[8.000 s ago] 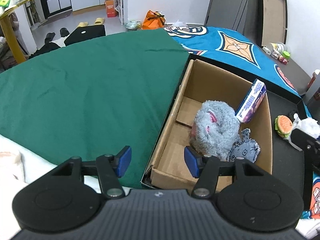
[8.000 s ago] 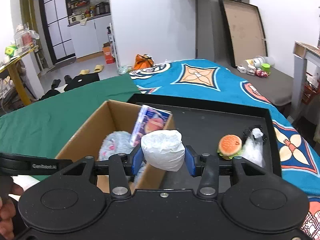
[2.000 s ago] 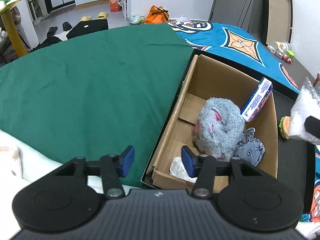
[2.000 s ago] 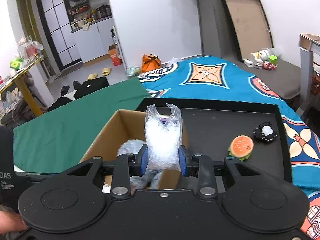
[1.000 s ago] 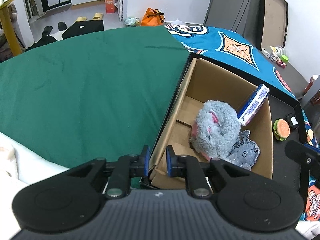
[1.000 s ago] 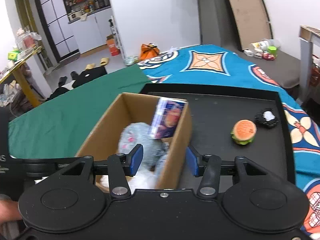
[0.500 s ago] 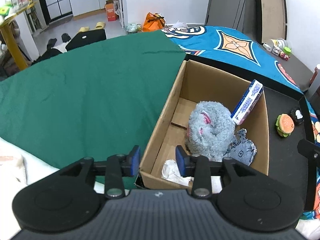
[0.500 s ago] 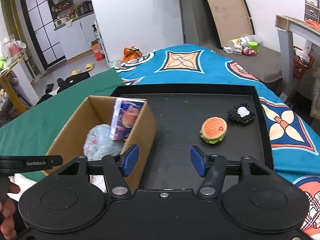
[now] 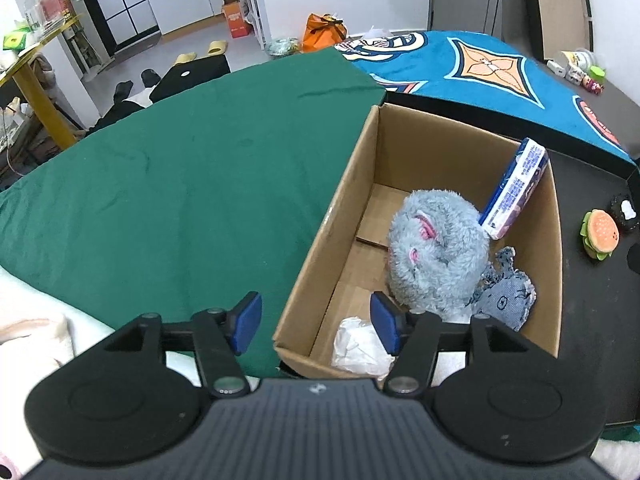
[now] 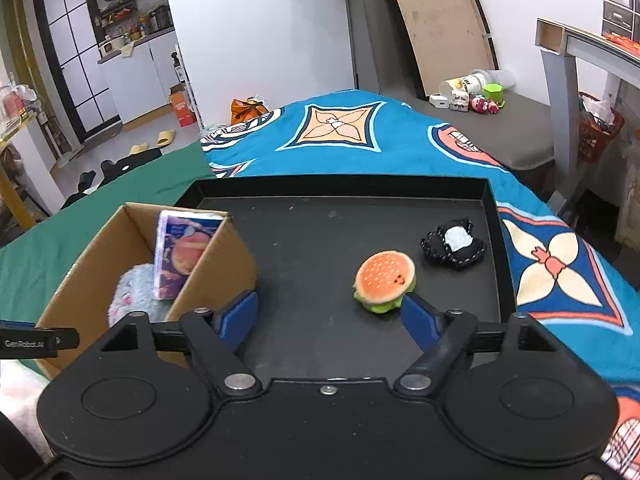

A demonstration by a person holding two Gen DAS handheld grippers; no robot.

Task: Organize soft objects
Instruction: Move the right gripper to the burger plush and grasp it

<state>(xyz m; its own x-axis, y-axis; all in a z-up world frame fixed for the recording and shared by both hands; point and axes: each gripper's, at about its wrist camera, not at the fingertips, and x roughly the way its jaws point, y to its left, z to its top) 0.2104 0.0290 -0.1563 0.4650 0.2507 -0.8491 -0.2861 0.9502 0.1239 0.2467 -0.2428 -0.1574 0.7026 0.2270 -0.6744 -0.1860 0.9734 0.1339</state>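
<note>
A cardboard box (image 9: pixel 400 128) (image 10: pixel 100 232) holds a grey plush (image 9: pixel 440 248), a small denim toy (image 9: pixel 506 300), a tissue pack (image 9: pixel 516 188) and a white crumpled bag (image 9: pixel 358 346). My left gripper (image 9: pixel 316 322) straddles the box's near left corner; its jaws are opening, the wall stands between them untouched. My right gripper (image 10: pixel 330 320) hovers over the black tray (image 10: pixel 340 188), jaws opening, nothing between them. A plush burger (image 10: pixel 384 276) lies just past its right finger, a black-and-white soft toy (image 10: pixel 454 242) beyond.
The box stands at the tray's left end on a bed with a green sheet (image 9: pixel 180 168) and a blue patterned blanket (image 10: pixel 360 136). A grey bench with small toys (image 10: pixel 480 100) lies at the far right. A white pillow (image 9: pixel 32 336) lies at the near left.
Both grippers have opened wider. The left one let go of the box's near corner. The right one swung right and lower, from over the box to over the tray near the burger.
</note>
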